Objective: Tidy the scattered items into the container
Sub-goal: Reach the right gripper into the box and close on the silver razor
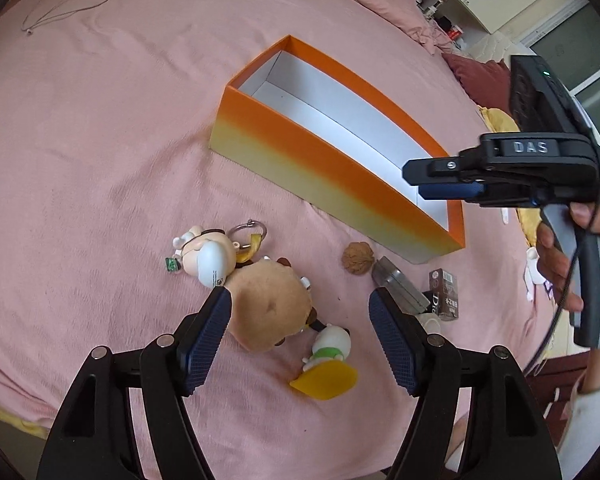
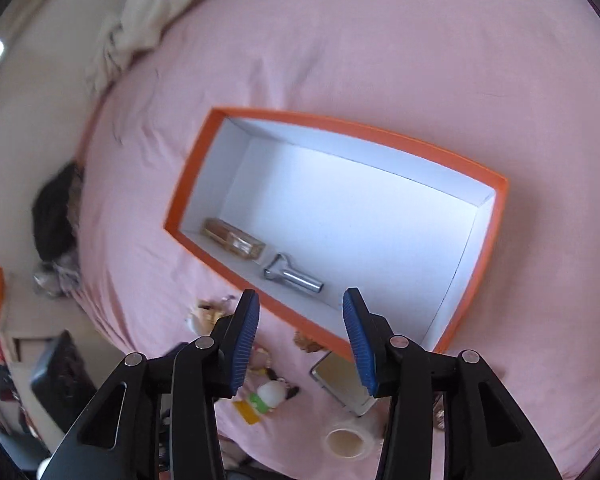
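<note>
My left gripper (image 1: 300, 312) is wide open with nothing in it, low in the frame over the brown plush toy (image 1: 270, 304). Lots of bare pink blanket (image 1: 100, 140) lies to the left. The orange box (image 1: 340, 184) sits in the middle, its long near edge facing the toys. My right gripper (image 2: 300, 320) is partly open and empty, just above the box's near rim. Inside, a silver tool (image 2: 294, 276) and an amber bottle (image 2: 234, 238) hug that near wall; the rest of the floor is free.
</note>
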Demonstrator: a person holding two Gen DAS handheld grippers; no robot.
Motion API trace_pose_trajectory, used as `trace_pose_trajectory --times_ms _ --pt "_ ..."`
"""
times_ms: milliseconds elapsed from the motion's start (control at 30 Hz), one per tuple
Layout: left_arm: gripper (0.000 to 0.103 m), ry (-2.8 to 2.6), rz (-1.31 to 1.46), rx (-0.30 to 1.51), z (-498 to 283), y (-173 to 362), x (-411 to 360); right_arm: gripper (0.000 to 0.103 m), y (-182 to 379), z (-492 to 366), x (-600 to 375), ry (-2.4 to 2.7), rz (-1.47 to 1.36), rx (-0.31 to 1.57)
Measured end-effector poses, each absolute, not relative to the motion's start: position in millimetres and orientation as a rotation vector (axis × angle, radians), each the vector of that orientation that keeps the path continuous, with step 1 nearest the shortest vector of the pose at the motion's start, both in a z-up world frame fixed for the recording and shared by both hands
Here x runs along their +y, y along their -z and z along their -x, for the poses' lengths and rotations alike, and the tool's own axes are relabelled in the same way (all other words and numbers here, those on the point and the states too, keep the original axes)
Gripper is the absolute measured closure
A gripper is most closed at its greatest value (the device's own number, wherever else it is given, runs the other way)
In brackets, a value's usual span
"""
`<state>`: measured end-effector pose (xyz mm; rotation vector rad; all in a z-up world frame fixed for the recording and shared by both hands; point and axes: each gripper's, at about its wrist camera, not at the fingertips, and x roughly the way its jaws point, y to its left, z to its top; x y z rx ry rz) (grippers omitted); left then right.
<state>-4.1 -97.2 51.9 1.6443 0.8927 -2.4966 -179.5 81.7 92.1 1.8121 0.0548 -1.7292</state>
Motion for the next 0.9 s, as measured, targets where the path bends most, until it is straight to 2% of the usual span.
trace_pose_trajectory --times_ms 233,300,467,767,833,900 --pt "0.031 2.416 -1.716 1.015 2 -30 -97 0.060 -50 191 36 1.532 -1.925 0.287" --pt "0.031 2.403 -1.726 1.033 2 -27 -95 0.057 -34 187 27 1.524 -1.940 0.387" --pt "0.031 2.392 -1.732 1.089 3 -24 -92 0.058 -26 159 16 1.611 -1.782 0.638" --pt "0.031 2.419 -1.717 1.068 3 -26 -84 0.058 -33 120 18 1.720 -1.523 0.805" --pt "0.031 2.411 -1.715 1.077 4 -25 -85 0.067 -34 113 14 1.697 -1.493 0.833" --pt "0.031 2.403 -1.717 1.088 6 -23 -85 0.086 -33 102 7 1.631 -1.441 0.882"
